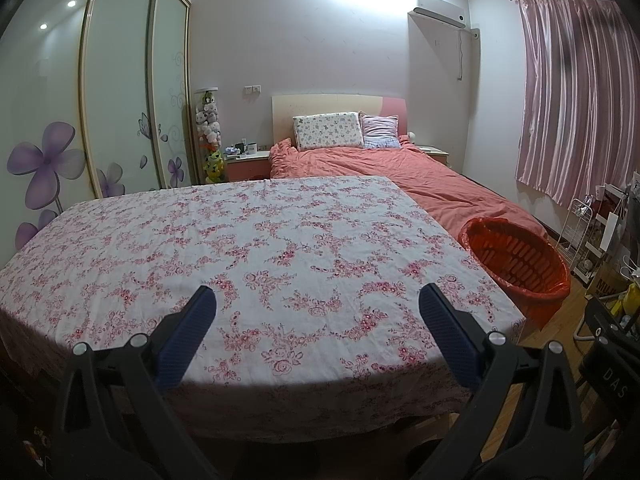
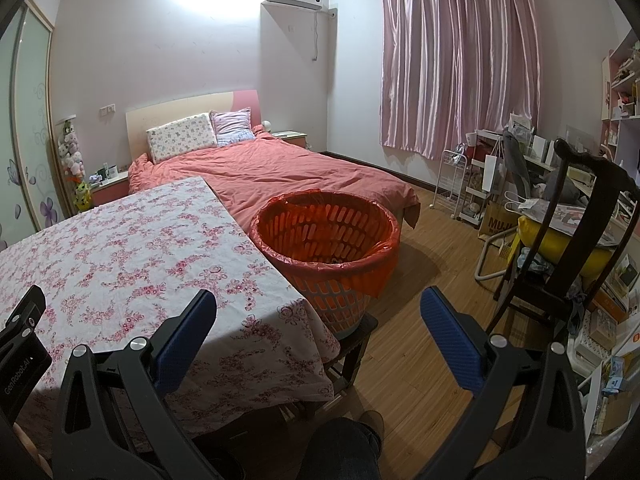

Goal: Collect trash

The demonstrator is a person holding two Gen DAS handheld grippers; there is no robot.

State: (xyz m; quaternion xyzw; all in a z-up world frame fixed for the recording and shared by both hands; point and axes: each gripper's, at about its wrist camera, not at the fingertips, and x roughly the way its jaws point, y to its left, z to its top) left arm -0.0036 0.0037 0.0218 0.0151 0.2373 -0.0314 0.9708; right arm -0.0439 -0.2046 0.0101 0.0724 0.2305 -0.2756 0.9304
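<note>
Left wrist view: we hold the left gripper (image 1: 318,308) over the counter (image 1: 256,248), jaws spread wide and holding nothing. Right gripper (image 2: 318,312) likewise has its jaws wide apart and empty, hovering at the counter's right edge. No trash shows on the floral tablecloth in either view. The trash basket (image 2: 326,248) sits at about 12 o'clock from the right gripper, touching the counter's right side, perched on a dark stool (image 2: 356,340); in the left view it is at 2 o'clock. We cannot tell whether anything lies at the bottom of it.

Risks, as we judge them: the basket stands on a small stool, so a bump from the right gripper could tip it off. The loose cloth could snag on a fingertip and drag. Clutter by the chair (image 2: 576,216) at 2 o'clock could be mistaken for trash.

Materials: basket is slotted plastic, round and tapered, lined with a thin red bag that is crinkly and folded over the rim. Cloth is soft, wrinkled cotton-like fabric. Finger pads (image 2: 452,340) are blue and ribbed. Floor is wood plank.
</note>
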